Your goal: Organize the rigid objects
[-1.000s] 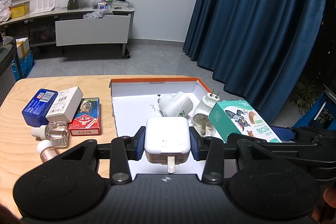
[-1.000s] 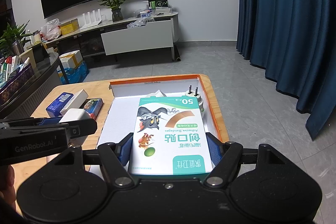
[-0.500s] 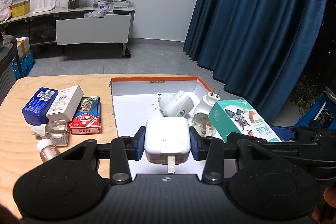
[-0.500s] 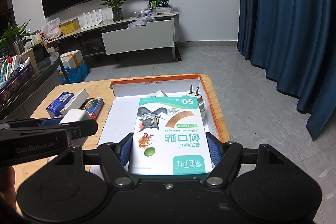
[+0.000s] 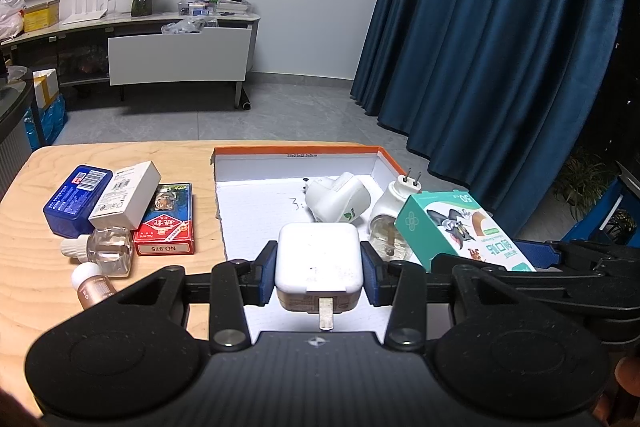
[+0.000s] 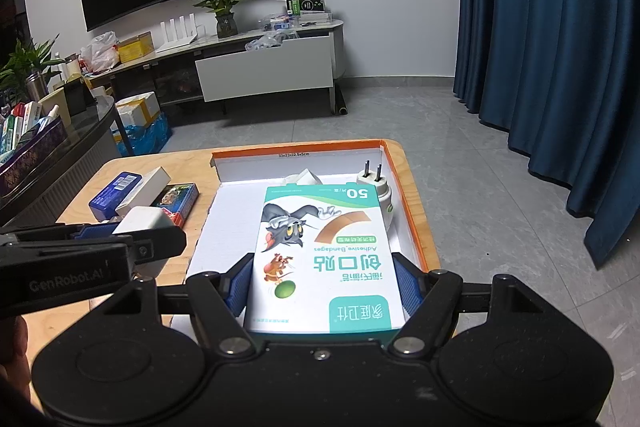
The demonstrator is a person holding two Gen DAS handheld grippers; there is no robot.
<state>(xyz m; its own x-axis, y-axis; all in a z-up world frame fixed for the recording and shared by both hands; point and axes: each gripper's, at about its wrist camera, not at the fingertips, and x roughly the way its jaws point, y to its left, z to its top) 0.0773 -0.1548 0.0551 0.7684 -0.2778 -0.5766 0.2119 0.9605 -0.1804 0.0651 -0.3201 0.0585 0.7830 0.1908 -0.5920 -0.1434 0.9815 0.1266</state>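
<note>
Between the blue pads of the left gripper (image 5: 319,277) sits a white square charger (image 5: 319,261), clamped from both sides with its metal prong pointing back toward the camera. Just ahead of this gripper lies the shallow cardboard box (image 5: 296,149), orange along its rim and white inside. Within it, toward the far right corner, rest two white plug-in devices: a rounded plug-in unit (image 5: 338,195) with a small green mark lying on its side, and to its right a plug-in vaporizer (image 5: 394,201) with two metal prongs pointing up and a clear bottle at its lower end. Whether the two touch cannot be told.

To the right of the left gripper, the right gripper (image 6: 322,281) grips a teal and white adhesive bandage box (image 6: 322,259) by its long sides, printed face up, held over the near right part of the cardboard box. Past its far end only the prongs and top of the vaporizer show.

Left of the left gripper, on the wooden table (image 5: 36,291), a group of things lies outside the cardboard box: a blue tin (image 5: 76,199), a white carton (image 5: 126,195) leaning across it, and a red pack of playing cards (image 5: 168,221) just beside them. Nearer the tool lie a clear glass bottle (image 5: 106,247) with a white cap and a small copper-coloured bottle (image 5: 94,289), close together.
</note>
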